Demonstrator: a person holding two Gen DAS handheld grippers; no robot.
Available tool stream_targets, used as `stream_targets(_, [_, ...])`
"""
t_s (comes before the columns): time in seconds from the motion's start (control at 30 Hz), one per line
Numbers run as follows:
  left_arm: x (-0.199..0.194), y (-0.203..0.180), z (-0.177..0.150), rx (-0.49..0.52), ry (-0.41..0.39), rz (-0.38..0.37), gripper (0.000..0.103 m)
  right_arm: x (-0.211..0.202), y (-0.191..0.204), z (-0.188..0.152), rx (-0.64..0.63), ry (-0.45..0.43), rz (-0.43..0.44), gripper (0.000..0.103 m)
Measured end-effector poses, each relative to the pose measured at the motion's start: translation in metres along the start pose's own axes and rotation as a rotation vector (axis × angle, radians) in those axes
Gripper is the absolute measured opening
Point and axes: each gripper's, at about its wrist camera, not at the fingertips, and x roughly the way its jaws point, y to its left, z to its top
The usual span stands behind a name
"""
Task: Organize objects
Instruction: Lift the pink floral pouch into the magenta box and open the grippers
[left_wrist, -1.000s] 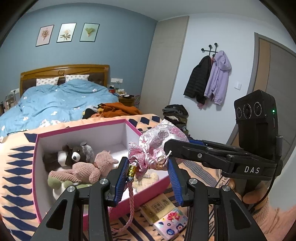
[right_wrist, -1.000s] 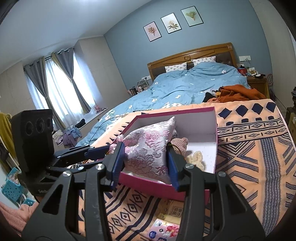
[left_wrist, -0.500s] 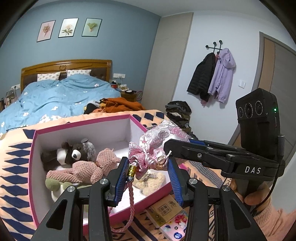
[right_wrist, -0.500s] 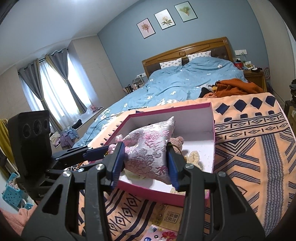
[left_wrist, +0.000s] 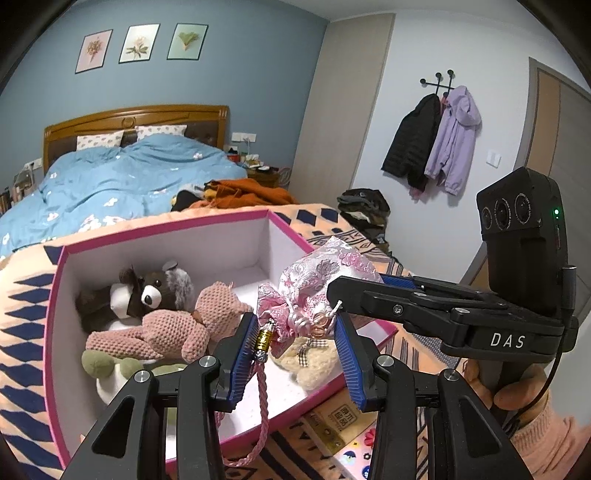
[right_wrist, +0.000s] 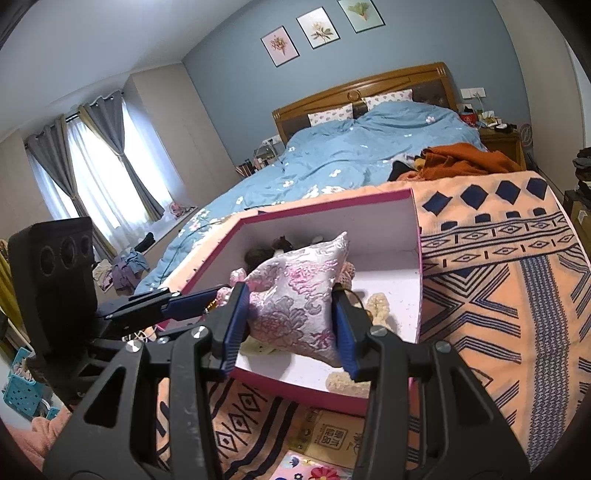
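A pink brocade pouch (left_wrist: 325, 266) (right_wrist: 295, 291) hangs over an open pink-rimmed box (left_wrist: 166, 229) (right_wrist: 332, 201). My left gripper (left_wrist: 293, 354) is shut on its gathered, tied neck, and a pink cord (left_wrist: 262, 406) with a gold bead dangles from there. Over on the body of the pouch my right gripper (right_wrist: 290, 328) is shut, both blue pads pressing the fabric. Inside the box lie a raccoon plush (left_wrist: 147, 291), a pink knitted bear (left_wrist: 166, 332) and a cream bear (left_wrist: 317, 358). The pouch hides part of the box floor in the right wrist view.
The box sits on an orange and navy patterned blanket (right_wrist: 517, 295). A brown booklet (left_wrist: 332, 421) and a flowered card (right_wrist: 314, 469) lie in front of the box's near wall. A bed with a blue duvet (left_wrist: 110, 184) is behind. Coats (left_wrist: 436, 140) hang on the right wall.
Both grippers have sunk with the pouch between them, towards the box. The box and its toys now look larger and nearer. Neither grip has changed.
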Motion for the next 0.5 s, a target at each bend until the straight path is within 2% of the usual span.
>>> stream_targets(0.5, [0.025, 0.011, -0.005, -0.032, 0.054, 0.010, 0.042, 0.018, -0.009, -0.007, 0.015, 0.048, -0.024, 0.047])
